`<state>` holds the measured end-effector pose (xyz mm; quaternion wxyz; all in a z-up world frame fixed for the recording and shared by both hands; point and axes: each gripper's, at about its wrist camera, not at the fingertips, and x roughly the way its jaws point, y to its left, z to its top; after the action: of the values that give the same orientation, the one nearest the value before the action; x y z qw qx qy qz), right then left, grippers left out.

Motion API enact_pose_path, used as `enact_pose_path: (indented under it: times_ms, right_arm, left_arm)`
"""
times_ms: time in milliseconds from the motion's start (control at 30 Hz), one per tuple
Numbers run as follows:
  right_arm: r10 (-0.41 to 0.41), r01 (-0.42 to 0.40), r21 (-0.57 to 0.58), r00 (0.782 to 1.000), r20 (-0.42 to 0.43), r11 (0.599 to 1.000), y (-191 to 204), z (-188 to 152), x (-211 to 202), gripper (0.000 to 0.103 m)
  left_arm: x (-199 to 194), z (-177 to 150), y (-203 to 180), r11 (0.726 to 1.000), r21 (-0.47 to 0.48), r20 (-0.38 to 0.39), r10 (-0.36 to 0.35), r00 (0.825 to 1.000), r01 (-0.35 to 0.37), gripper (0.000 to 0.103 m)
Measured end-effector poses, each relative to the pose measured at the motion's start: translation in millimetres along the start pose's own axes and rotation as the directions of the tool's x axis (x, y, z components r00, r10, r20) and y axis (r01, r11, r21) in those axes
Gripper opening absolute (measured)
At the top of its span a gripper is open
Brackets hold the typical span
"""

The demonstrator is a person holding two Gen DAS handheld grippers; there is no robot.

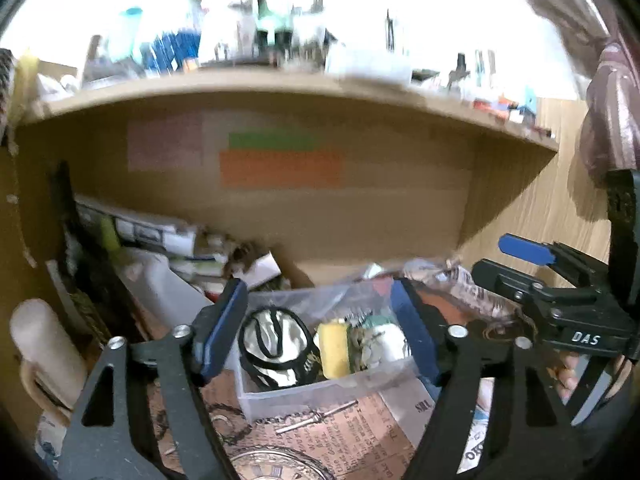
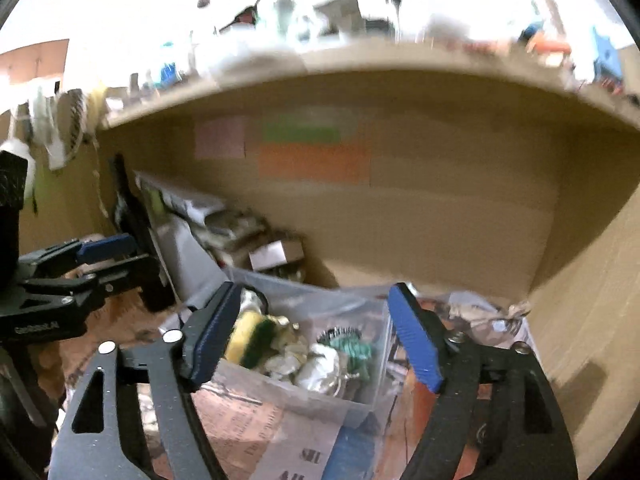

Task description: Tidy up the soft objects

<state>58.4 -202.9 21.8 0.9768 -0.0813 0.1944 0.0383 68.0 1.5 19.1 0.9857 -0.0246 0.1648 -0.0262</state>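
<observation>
Sponge [image 1: 335, 348], cloth [image 1: 276, 350] and green scrubber [image 2: 354, 350] sit in the clear box [image 1: 304, 398]; left tongs [image 1: 320, 328] and right tongs [image 2: 316, 334] gape apart, empty — nearly done, I'd judge.

A crowded wooden shelf [image 1: 280, 88] carries blurred bottles and jars above a desk nook, where pink [image 1: 164, 148], green [image 1: 272, 140] and orange sticky notes [image 1: 280, 170] cling to the back panel. Printed newspaper [image 1: 340, 428] covers the desk surface, with stacked boxes and papers [image 1: 160, 236] piled at left.
</observation>
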Motion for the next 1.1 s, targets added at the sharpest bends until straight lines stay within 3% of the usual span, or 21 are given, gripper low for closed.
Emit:
enact_pose_path:
  times_ms: [300,467,1100]
  right_arm:
    - [0.013,-0.014,0.018,0.998,0.068,1.0,10,-3,-25,0.087]
    - [0.004,-0.007,0.032,0.996,0.093,0.999,12,-8,-34,0.102]
    - [-0.005,-0.001,0.05,0.994,0.105,0.999,16,-13,-40,0.103]
  left_arm:
    - [-35,0,-5,0.999,0.015,0.09,0.035,0.995,-0.036,0.099]
    - [-43,-2,-7,0.999,0.02,0.1,0.038,0.994,-0.04,0.101]
    - [-39,-9,-6,0.999,0.027,0.083,0.037,0.996,-0.039,0.103]
